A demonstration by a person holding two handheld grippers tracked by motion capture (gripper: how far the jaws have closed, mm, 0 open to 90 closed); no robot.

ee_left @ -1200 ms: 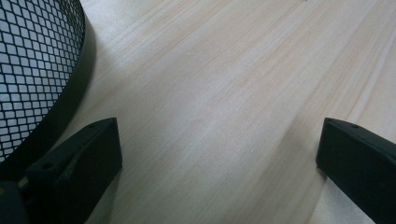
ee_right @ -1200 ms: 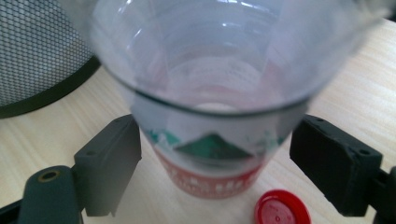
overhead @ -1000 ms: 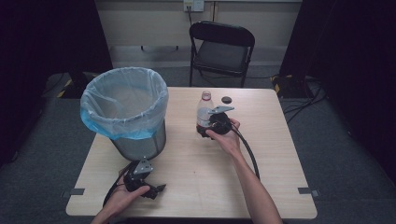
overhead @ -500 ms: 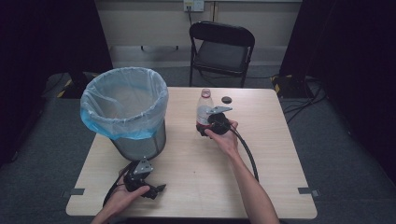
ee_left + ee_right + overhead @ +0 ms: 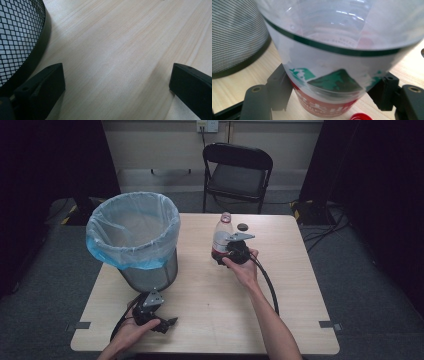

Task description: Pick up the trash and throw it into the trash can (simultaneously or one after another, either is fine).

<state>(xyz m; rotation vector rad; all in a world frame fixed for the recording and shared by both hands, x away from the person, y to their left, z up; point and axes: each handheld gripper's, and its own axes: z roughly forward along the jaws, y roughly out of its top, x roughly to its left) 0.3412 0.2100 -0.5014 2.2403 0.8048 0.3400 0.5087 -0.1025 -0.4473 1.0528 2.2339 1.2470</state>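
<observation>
Two grippers logged: right gripper (image 5: pixel 231 251), fingers (image 5: pixel 277 87) just closed from wide onto the lower body of the clear plastic bottle with red-and-green label (image 5: pixel 221 240), standing upright on the pale wooden tabletop (image 5: pixel 210 295) toward its far side, right of the black mesh bin with blue liner (image 5: pixel 134 240); left gripper (image 5: pixel 159 321) resting at the near edge, fingers (image 5: pixel 47 82) wide apart, nothing between. Judged: grasp now secured, bottle ready for lifting, probably toward the bin. Hard to make out: bottle neck cut off in the right gripper view, red cap (image 5: pixel 361 116) cropped at the lower edge, small dark round object (image 5: pixel 243 226) beyond the bottle unidentifiable.
</observation>
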